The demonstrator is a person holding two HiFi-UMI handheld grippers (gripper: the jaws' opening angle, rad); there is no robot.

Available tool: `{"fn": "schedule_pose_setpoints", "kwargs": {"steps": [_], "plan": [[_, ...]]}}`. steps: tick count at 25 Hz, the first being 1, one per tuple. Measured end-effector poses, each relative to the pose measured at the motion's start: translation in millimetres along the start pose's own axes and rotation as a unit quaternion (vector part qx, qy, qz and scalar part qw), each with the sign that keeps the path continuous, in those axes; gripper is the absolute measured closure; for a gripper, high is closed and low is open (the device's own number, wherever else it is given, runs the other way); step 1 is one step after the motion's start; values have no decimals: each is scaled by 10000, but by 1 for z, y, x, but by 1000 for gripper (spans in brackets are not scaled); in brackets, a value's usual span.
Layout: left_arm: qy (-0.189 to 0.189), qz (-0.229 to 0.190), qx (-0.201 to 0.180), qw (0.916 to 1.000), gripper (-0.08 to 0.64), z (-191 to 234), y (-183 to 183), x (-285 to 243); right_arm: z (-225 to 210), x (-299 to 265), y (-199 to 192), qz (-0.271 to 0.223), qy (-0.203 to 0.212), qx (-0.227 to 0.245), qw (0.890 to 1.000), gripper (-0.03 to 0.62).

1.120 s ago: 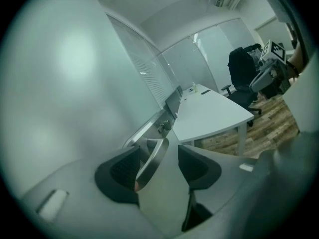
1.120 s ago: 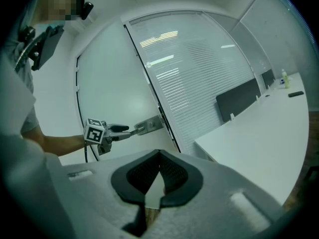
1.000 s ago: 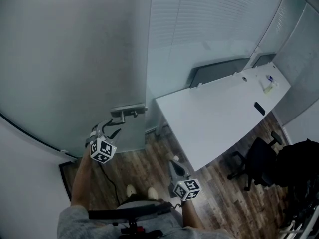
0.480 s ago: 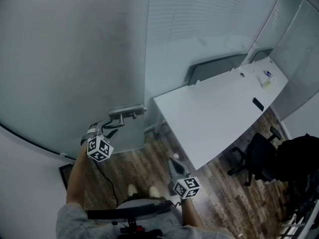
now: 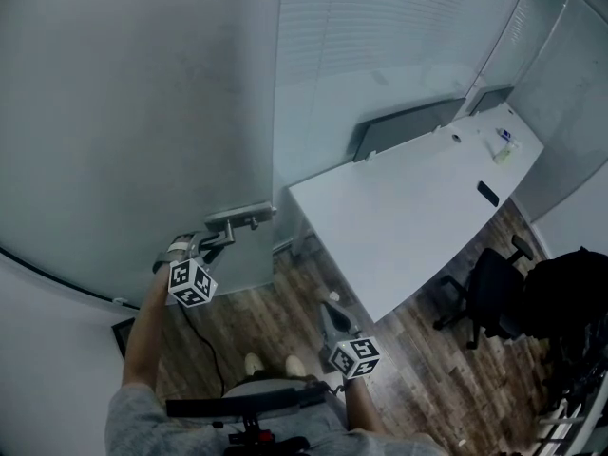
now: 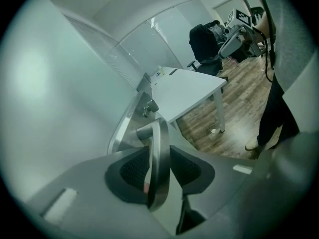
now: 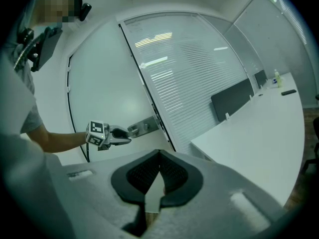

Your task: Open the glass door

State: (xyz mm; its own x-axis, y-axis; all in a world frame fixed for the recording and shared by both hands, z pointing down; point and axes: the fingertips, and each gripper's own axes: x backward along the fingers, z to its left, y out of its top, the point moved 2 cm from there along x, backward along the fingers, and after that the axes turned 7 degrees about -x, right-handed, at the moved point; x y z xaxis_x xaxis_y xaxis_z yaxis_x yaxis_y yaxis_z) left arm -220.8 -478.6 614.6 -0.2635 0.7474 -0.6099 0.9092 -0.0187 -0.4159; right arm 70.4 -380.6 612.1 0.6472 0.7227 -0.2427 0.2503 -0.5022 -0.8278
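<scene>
Milky glass door with a shiny metal handle, clamped by the just-closing left gripper, right gripper pinched together.

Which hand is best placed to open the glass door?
Left. The left gripper has just been closing its jaws on the door handle; the right gripper hangs shut, away from it.

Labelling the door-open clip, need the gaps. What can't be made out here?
Head view: small items on the long white desk, too small to identify.
Head view: black bulk at the right, cut by the edge.
Right gripper view: brushed-metal door handle plate, lock detail too small.
</scene>
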Motion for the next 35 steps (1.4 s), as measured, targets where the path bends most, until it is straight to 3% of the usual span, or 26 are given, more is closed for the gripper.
{"fn": "schedule_pose_setpoints", "kwargs": {"steps": [11, 35], "plan": [[-181, -63, -252, 9995, 506, -6, 1, -10, -2, 6, -2, -75, -186, -69, 9998, 591], [-280, -392, -267, 9985, 511, -12, 10, -3, 24, 15, -6, -305, -447, -40, 9985, 591]]}}
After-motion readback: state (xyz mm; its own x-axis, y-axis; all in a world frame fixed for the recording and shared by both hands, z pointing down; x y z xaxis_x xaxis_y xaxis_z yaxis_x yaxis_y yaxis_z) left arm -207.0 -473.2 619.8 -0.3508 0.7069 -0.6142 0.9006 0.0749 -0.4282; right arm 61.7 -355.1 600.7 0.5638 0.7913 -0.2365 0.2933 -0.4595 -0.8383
